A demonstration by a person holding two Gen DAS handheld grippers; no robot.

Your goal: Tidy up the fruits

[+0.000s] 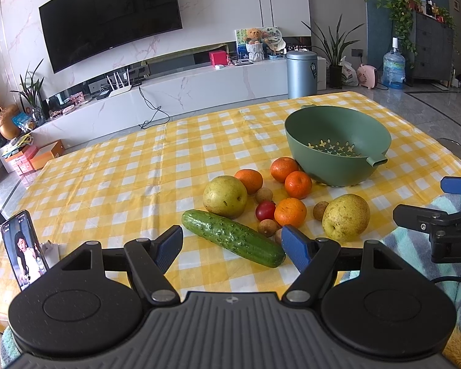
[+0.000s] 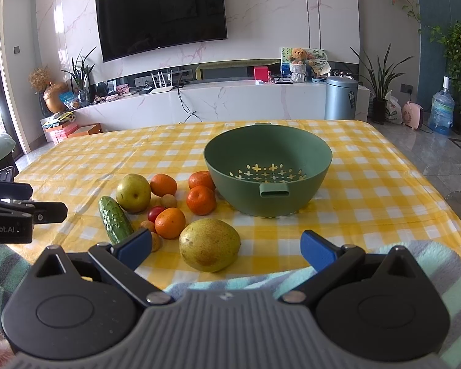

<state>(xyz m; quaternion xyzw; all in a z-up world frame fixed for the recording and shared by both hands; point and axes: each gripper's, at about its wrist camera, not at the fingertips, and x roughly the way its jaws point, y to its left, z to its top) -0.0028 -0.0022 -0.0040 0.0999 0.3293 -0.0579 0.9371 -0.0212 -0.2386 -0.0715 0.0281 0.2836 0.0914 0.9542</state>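
A green colander bowl (image 1: 338, 141) (image 2: 267, 169) stands empty on the yellow checked tablecloth. In front of it lie several oranges (image 1: 290, 212) (image 2: 169, 223), two yellow-green pears (image 1: 345, 217) (image 2: 209, 244), a cucumber (image 1: 233, 238) (image 2: 115, 220), a cherry tomato (image 1: 265, 210) (image 2: 155, 212) and small brown longans (image 1: 266, 227). My left gripper (image 1: 232, 247) is open just above the near end of the cucumber, holding nothing. My right gripper (image 2: 227, 246) is open, its fingers either side of the nearest pear and short of it.
A phone (image 1: 23, 250) stands upright at the table's near left. A striped blanket (image 2: 415, 264) covers the near table edge. The other gripper's body shows at the frame edges (image 1: 430, 224) (image 2: 12, 212). Behind the table are a TV wall, a bin (image 2: 341, 98) and plants.
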